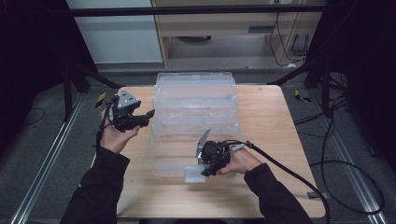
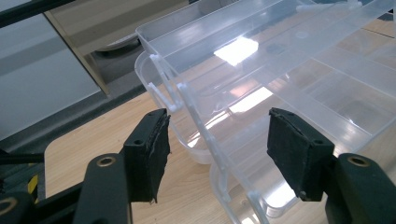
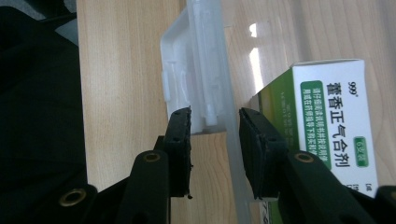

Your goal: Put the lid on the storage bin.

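While the right gripper (image 3: 215,140) straddles the front wall and latch tab (image 3: 187,79) of the clear box (image 1: 196,107) on the table (image 1: 261,186), its jaws stand either side of the plastic; whether the pads press on it I cannot tell; likely it steadies the box or works the latch. Inside, just beyond that wall, lies a green-and-white carton (image 3: 334,121), seen through the plastic. Left gripper (image 2: 217,144) hangs unclenched beside the box's left end, holding nothing; the box's side rim (image 2: 201,126) runs up between its jaws but farther off, untouched; probably it waits there to catch that end once the front is freed.
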Demonstrator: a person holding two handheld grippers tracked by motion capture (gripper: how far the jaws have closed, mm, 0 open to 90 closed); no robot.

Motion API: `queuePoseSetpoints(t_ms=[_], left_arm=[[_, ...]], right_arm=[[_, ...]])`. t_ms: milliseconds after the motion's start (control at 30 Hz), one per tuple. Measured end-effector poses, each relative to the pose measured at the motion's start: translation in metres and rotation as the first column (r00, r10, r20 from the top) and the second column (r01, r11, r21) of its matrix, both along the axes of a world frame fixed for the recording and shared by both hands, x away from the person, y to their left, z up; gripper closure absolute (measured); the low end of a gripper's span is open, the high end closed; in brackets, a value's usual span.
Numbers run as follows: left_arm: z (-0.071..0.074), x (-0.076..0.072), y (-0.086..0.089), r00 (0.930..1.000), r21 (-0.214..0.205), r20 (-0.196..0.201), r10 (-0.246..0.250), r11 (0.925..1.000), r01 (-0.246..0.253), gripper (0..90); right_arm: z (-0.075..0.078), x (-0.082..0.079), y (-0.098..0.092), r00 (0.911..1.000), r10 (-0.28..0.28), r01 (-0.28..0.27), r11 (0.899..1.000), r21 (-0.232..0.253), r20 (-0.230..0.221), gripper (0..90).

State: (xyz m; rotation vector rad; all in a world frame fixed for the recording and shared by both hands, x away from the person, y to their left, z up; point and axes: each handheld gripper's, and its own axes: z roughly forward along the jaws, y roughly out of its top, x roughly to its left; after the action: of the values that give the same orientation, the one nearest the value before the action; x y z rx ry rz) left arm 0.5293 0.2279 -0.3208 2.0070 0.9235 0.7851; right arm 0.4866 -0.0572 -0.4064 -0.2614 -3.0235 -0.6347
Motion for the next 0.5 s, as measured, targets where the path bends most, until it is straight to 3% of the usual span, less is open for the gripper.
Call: queuePoseSetpoints(t_ms=[167, 500], left_arm=[[0.003, 0.005, -0.006, 0.9999, 0.002, 0.005, -0.01, 0.9999, 0.01, 39.2], [0.009, 0.014, -0.019, 0.9992, 0.049, 0.008, -0.039, 0.9981, 0.038, 40.7]], right_arm=[[0.0, 0.0, 0.0, 1.0, 0.002, -0.002, 1.0, 0.0, -0.001, 65.0], [0.0, 0.0, 0.0, 1.0, 0.006, -0.006, 1.0, 0.0, 0.0, 65.0]])
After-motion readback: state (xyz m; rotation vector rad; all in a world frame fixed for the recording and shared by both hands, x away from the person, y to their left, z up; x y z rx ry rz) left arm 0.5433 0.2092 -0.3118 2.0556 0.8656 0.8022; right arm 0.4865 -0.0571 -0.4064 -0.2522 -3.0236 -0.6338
